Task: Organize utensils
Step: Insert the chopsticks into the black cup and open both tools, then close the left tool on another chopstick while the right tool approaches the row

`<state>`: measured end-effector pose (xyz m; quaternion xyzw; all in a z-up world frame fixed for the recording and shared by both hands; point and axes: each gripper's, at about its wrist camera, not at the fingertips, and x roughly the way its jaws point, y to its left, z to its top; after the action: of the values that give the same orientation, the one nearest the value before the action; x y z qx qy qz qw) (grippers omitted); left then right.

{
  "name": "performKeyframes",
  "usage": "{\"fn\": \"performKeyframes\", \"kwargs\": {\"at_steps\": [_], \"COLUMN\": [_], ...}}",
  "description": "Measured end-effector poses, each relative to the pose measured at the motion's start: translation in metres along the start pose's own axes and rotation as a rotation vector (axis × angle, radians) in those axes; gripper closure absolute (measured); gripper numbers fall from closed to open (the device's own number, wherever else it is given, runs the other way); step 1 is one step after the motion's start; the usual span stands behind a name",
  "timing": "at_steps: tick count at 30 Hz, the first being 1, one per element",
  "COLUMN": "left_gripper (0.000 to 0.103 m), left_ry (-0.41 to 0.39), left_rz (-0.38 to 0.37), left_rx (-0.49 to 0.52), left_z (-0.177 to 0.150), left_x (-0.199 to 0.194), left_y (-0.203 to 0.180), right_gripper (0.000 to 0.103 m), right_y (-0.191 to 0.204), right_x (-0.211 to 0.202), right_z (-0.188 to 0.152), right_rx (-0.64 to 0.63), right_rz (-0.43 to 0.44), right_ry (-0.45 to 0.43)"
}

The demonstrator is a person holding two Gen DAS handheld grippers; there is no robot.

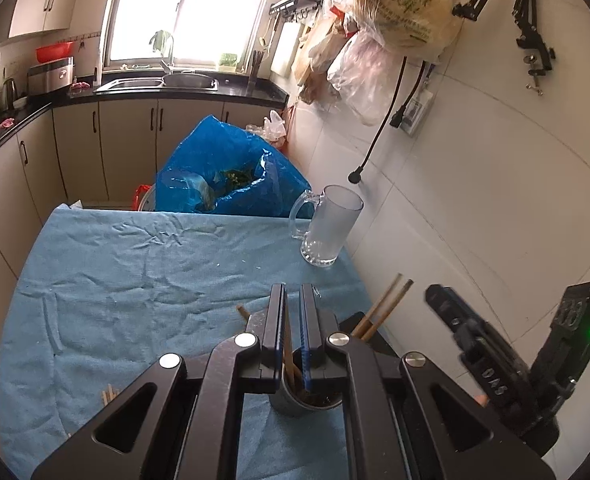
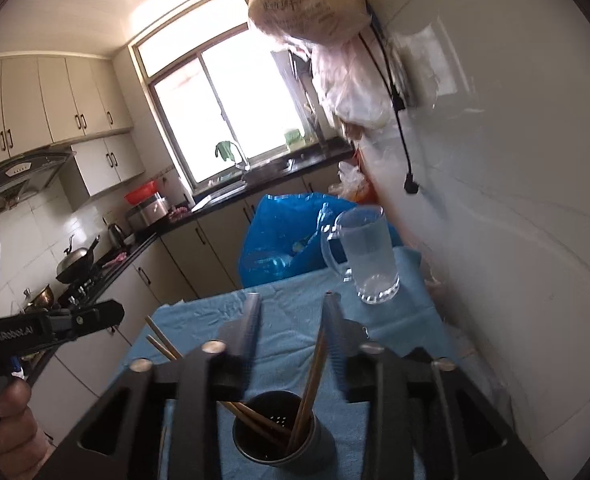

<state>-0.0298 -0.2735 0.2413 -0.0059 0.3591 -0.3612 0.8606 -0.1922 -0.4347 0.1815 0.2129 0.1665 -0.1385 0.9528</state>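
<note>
While left fingers (image 1: 279, 320) pinch chopstick (image 1: 289, 354), right gripper (image 2: 291, 320) agape

The left hand-held gripper (image 1: 293, 300) hid most of the utensil holder (image 1: 291, 404); loose chopsticks (image 1: 110, 394) lay partly behind it, and the right hand-held gripper (image 2: 291, 312) was motion-blurred.

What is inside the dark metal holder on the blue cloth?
The right wrist view shows several wooden chopsticks leaning in the holder, with drain holes visible in its base. In the left wrist view the left gripper covers most of the opening, so an exact count cannot be made.
</note>
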Motion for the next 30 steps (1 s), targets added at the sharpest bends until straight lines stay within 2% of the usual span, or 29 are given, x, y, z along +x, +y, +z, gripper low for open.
{"fn": "performKeyframes", "kwargs": {"at_steps": [1, 3, 4, 6, 8, 10, 12, 13, 16, 18, 21, 22, 24, 27, 30], "left_gripper": [0.095, 0.088, 0.085, 0.074, 0.07, 0.07, 0.066, 0.065, 0.063, 0.063, 0.062, 0.06, 0.05, 0.05, 0.05], "left_ry": [-0.011, -0.04, -0.061, -0.096, -0.127, -0.153, -0.155, -0.15, -0.136, -0.121, -0.092, -0.073, -0.033, 0.049, 0.144], "left_rz": [-0.003, 0.007, 0.015, 0.024, 0.039, 0.064, 0.078, 0.091, 0.135, 0.181, 0.223, 0.233, 0.25, 0.286, 0.28], "left_rx": [-0.001, -0.001, -0.002, -0.007, -0.011, -0.027, -0.04, -0.047, -0.08, -0.098, -0.154, -0.178, -0.22, -0.295, -0.385], "left_z": [-0.001, -0.005, -0.007, -0.014, -0.024, -0.036, -0.048, -0.055, -0.078, -0.093, -0.114, -0.122, -0.137, -0.161, -0.181], "left_x": [-0.006, -0.018, -0.026, -0.041, -0.055, -0.069, -0.077, -0.081, -0.091, -0.095, -0.099, -0.099, -0.097, -0.088, -0.074], "left_y": [0.001, 0.003, 0.005, 0.01, 0.018, 0.03, 0.042, 0.049, 0.077, 0.094, 0.126, 0.138, 0.161, 0.194, 0.222], "right_gripper": [0.063, 0.062, 0.058, 0.041, 0.012, 0.0, 0.0, 0.0, 0.0, 0.0, 0.0, 0.0, 0.0, 0.001, 0.003], "right_y": [0.001, 0.003, 0.005, 0.009, 0.016, 0.026, 0.037, 0.042, 0.045, 0.042, 0.054, 0.059, 0.068, 0.08, 0.088], "right_x": [-0.005, -0.019, -0.027, -0.047, -0.065, -0.079, -0.09, -0.092, -0.09, -0.092, -0.079, -0.076, -0.068, -0.058, -0.048], "right_z": [0.001, 0.003, 0.004, 0.001, -0.007, -0.019, -0.035, -0.043, -0.068, -0.085, -0.103, -0.111, -0.122, -0.132, -0.143], "right_rx": [-0.004, -0.014, -0.018, -0.034, -0.068, -0.122, -0.183, -0.207, -0.198, -0.156, -0.207, -0.211, -0.211, -0.205, -0.187], "right_rz": [-0.002, -0.004, -0.003, -0.015, -0.042, -0.09, -0.116, -0.133, -0.145, -0.101, -0.09, -0.081, -0.038, 0.009, 0.073], "right_ry": [-0.011, -0.036, -0.054, -0.104, -0.159, -0.217, -0.269, -0.262, -0.204, -0.202, -0.117, -0.104, -0.049, 0.01, 0.089]}}
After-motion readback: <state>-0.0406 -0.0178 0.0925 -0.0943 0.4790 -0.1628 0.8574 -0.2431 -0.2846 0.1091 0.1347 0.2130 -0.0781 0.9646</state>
